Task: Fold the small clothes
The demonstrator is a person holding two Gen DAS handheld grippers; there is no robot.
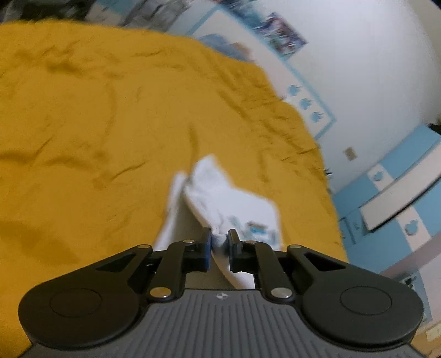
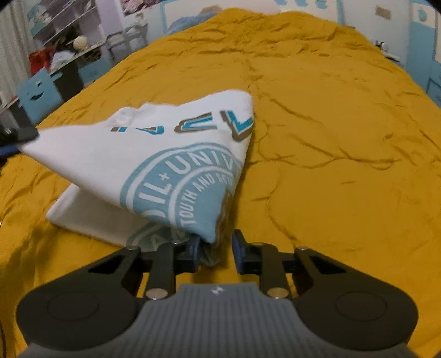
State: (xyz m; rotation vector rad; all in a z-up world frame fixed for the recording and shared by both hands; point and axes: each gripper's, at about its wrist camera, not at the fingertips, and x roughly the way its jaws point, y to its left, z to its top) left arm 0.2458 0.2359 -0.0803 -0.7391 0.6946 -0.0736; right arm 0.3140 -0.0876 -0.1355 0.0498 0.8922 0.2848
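Left wrist view: left gripper (image 1: 219, 242) jaws pinch shirt (image 1: 220, 198) edge.
Right gripper (image 2: 215, 247): jaws parted; shirt corner against left pad.
Blanket (image 2: 317, 137): beneath.

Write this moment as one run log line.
stage: folding | left gripper: shut on white T-shirt | right gripper: open, at shirt edge | surface: yellow bedspread

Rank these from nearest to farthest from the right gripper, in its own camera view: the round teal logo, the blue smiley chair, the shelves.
1. Round teal logo, on the white T-shirt ahead.
2. Blue smiley chair, beside the bed, left.
3. Shelves, far upper left.
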